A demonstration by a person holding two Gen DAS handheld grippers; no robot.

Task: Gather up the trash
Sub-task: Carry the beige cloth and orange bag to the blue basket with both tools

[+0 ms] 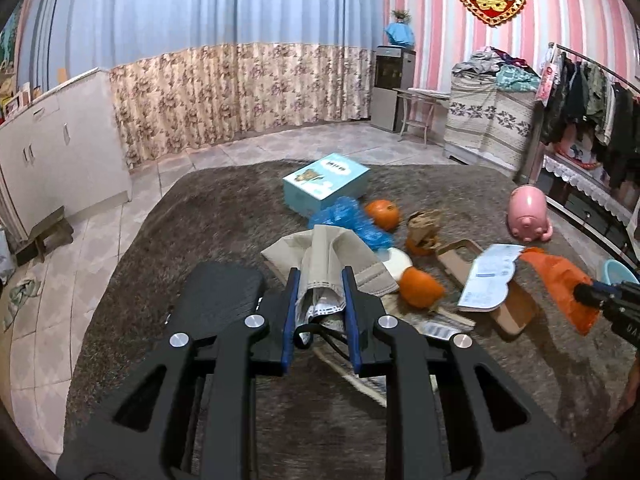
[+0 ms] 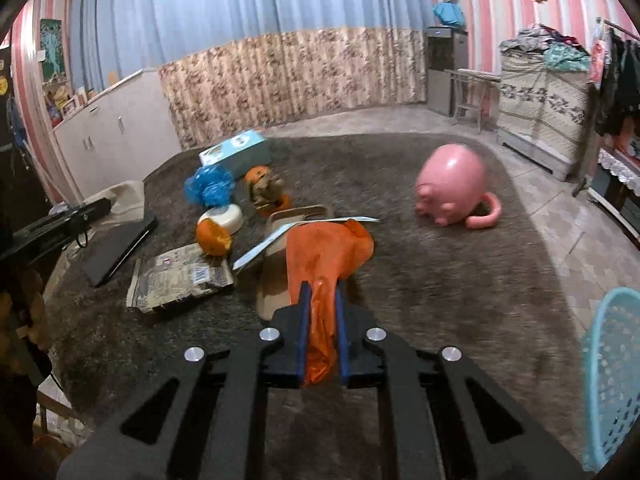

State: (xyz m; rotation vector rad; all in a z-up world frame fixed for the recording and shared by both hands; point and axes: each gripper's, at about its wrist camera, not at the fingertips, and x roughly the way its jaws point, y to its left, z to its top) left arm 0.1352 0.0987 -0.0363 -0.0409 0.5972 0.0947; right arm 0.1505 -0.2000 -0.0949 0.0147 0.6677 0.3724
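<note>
The left tongs (image 1: 320, 292) are nearly closed on a wad of beige cloth and a face mask (image 1: 324, 276), the pads pressing on it. The right tongs (image 2: 322, 300) are pinched tight on an orange bag (image 2: 328, 248), whose loose end trails over a card (image 2: 276, 236) and a tan case (image 2: 272, 292).

Both loads look ready to carry off. Best to lift the bag straight up first, so that its tail slips free of the card without dragging it along, then swing it right to the blue basket (image 2: 612, 380), which stands just beside the rug's (image 2: 440, 280) near right edge.

More trash lies mid-rug: orange peel (image 2: 214, 240), a blue wrapper (image 2: 210, 188), a flat packet (image 2: 180, 280). The pink pig (image 2: 452, 188) sits apart at the right, probably no trash.

The rug between bag and basket is bare, so that path is open. The left side is crowded: a black laptop (image 2: 116, 252) lies close by, and the left load should rise clear of it before crossing.
</note>
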